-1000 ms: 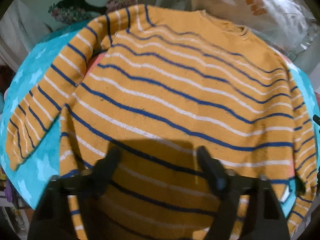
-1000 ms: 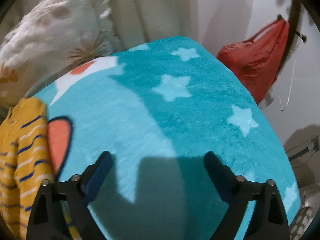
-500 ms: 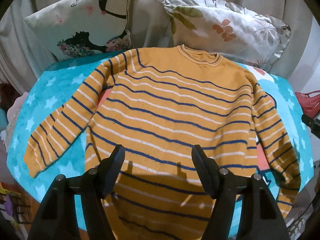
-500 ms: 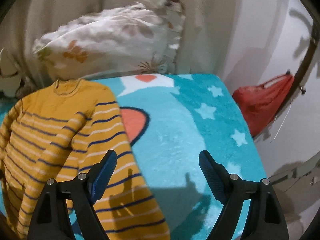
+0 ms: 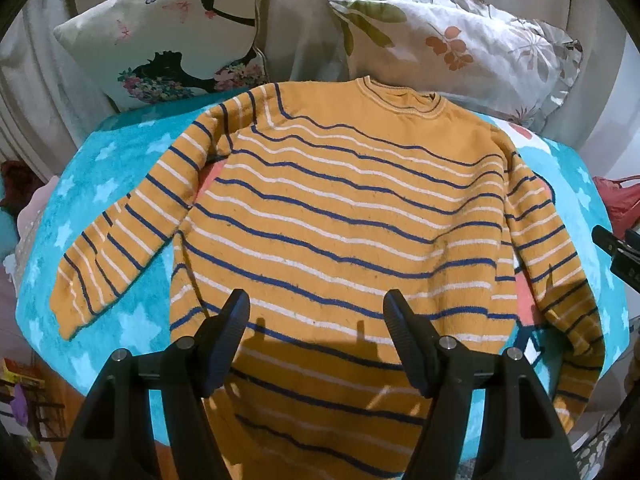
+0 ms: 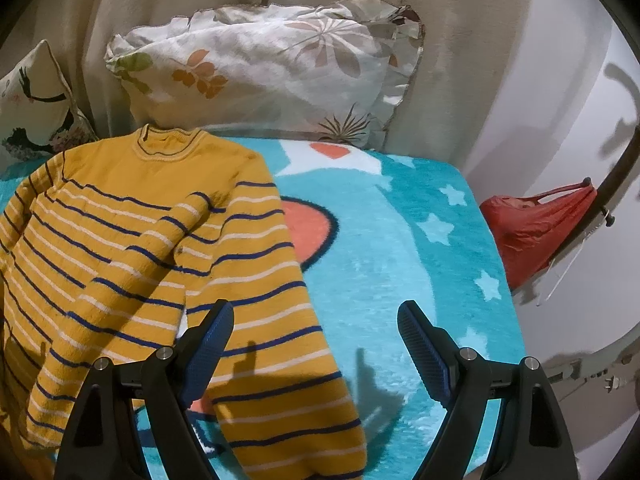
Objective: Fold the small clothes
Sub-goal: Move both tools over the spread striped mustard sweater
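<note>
Mustard knit with navy and white stripes, the sweater point(image 5: 340, 220) lies flat and face-up on the teal star-print blanket point(image 5: 100, 184), neckline toward the two cushions, hem toward the camera. Spread this way, nothing has been folded yet. Starting at the left: its left-hand sleeve point(image 5: 120, 240) angles out and down across the blanket, clear of the body, so it looks ready to be folded in first. Over the lower middle of the body hangs the left gripper point(image 5: 316, 336), jaws spread wide and holding nothing, its shadow falling on the hem below. Further right, the other sleeve point(image 6: 272, 320) runs down close beside the body and reaches the near edge of the blanket; whether its cuff hangs over that edge is hard to tell from the distorted rim. The right gripper point(image 6: 316, 348) hovers above this sleeve's outer edge and the bare blanket beside it, jaws likewise parted and empty, probably placed to take that sleeve. Beyond the blanket's right side a red bag point(image 6: 536, 236) hangs by the wall.
</note>
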`<state>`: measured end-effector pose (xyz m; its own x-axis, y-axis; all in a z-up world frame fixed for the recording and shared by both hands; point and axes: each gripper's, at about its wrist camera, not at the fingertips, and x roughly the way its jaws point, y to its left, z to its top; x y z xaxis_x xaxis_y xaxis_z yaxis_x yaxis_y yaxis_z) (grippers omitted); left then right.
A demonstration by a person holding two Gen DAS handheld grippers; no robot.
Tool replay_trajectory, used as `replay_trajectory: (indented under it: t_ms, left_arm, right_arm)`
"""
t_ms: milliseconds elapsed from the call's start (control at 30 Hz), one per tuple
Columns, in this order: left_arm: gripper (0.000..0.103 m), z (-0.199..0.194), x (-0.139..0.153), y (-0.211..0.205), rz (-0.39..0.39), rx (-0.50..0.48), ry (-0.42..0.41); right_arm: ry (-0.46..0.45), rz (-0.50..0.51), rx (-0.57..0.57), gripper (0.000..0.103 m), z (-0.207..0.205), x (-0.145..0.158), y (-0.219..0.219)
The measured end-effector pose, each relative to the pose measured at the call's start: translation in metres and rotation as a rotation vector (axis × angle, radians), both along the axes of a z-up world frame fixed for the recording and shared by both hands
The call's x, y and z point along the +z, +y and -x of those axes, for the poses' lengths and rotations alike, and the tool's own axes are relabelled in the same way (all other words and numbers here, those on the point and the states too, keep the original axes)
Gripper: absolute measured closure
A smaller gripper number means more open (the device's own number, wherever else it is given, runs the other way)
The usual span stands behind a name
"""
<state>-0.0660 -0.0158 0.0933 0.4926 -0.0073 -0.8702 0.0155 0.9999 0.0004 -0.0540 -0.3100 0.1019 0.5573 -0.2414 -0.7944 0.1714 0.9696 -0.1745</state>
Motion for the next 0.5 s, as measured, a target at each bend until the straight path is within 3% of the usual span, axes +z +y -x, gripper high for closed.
replay_trajectory:
  t_ms: [500]
  left_arm:
    - [0.034,-0.0031,-0.0035,0.0026,0.004,0.015,0.01]
  right_arm:
    - [0.036,0.007,-0.002,0.016,-0.0078,-0.0105,0.0052]
